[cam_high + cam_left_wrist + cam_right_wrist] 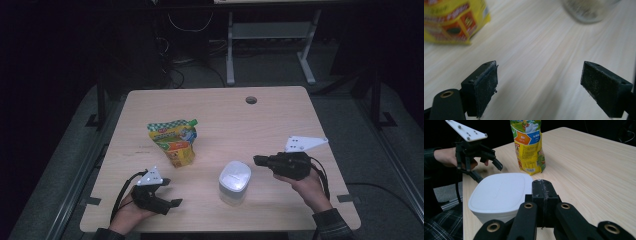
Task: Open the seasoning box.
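Item: white-lidded container (234, 181), rounded-square, matte lid, translucent wall; table (280, 120) centre-front.

Item: yellow spouted pouch (173, 142), glossy, crinkled, upright at 10 o'clock from it.

Left gripper (170, 192): jaws wide, empty, at 9 o'clock.

Right gripper (257, 160): jaws pressed together, empty, at 2 o'clock.

Likely step: spread the right jaws, approach the container squarely.

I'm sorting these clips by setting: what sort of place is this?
Probably a lab or workshop recording station, not a home: a bare wooden table in a dark room, loose cables on the floor behind, and a metal bench frame.
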Demonstrator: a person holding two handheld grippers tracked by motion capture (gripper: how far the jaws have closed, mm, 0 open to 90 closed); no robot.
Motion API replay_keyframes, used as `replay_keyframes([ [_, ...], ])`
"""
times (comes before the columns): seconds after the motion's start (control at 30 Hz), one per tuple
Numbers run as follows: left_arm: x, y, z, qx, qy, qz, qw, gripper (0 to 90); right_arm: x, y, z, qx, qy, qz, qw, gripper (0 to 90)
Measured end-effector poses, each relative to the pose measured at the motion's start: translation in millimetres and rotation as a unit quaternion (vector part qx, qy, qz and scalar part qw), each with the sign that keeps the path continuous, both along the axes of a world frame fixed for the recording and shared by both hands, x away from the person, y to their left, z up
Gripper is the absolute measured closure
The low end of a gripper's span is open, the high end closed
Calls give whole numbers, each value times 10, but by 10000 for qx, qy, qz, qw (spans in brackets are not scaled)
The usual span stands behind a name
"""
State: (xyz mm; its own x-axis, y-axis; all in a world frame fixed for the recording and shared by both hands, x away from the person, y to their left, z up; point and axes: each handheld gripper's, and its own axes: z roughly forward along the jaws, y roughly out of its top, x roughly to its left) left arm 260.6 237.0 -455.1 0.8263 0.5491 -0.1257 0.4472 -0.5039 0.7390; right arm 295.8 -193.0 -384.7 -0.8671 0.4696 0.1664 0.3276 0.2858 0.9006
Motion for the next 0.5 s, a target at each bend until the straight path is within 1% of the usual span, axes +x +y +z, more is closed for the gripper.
replay_keyframes([
  [0.07,-22,-46,32,-66,-57,-61,9999,140,12,30,11,-7,-23,20,10000,900],
  [0.17,-25,-95,52,-118,-38,-113,9999,140,28,68,9,-3,-8,45,10000,900],
  [0.27,-35,-169,94,-228,-118,-184,9995,140,39,92,0,-68,-16,54,10000,899],
  [0.33,-45,-226,128,-272,-174,-264,9991,140,44,94,-8,-60,-11,18,10000,895],
  [0.37,-50,-264,143,-305,-190,-308,9989,140,47,93,-13,-69,-29,-5,10000,871],
  [0.4,-50,-297,160,-288,-209,-382,9986,140,50,90,-18,-81,-19,-53,10000,839],
  [0.5,-45,-428,200,-375,-245,-511,9977,140,67,82,-34,-118,-26,-179,9998,748],
])
